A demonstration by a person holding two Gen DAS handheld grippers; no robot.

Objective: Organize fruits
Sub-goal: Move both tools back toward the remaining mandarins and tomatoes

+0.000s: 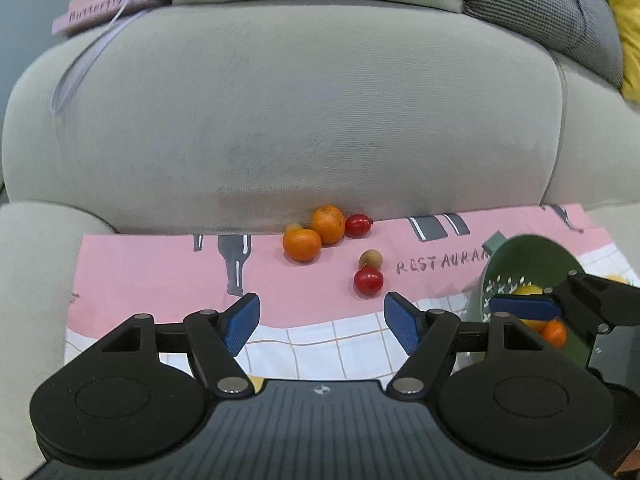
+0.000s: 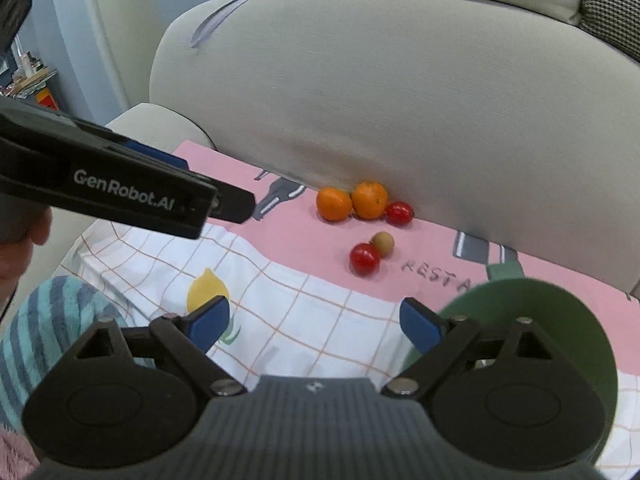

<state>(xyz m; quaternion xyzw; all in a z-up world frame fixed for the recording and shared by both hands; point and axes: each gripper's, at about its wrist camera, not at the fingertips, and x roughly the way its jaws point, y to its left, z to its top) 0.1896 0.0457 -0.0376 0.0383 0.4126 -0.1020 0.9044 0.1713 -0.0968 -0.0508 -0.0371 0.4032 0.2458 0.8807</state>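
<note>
Two oranges (image 1: 302, 245) (image 1: 328, 224) lie against the sofa back on a pink and white cloth (image 1: 160, 280). A red fruit (image 1: 358, 225) sits beside them. Nearer, another red fruit (image 1: 368, 281) touches a small tan fruit (image 1: 370, 259). A green colander bowl (image 1: 532, 256) at the right holds a yellow fruit (image 1: 528, 290) and an orange (image 1: 554, 334). My left gripper (image 1: 322, 320) is open and empty, short of the loose fruits. My right gripper (image 2: 316, 320) is open and empty, its right finger over the bowl's rim (image 2: 520, 292). The same oranges (image 2: 334, 204) and red fruit (image 2: 365, 258) lie ahead of it.
The grey sofa back (image 1: 300, 120) rises just behind the fruits. A pink book (image 1: 100, 8) with a ribbon rests on top of it. A person's hand (image 2: 16, 248) holds the left gripper's body (image 2: 140, 196). Striped blue fabric (image 2: 48, 320) lies at the cloth's near left.
</note>
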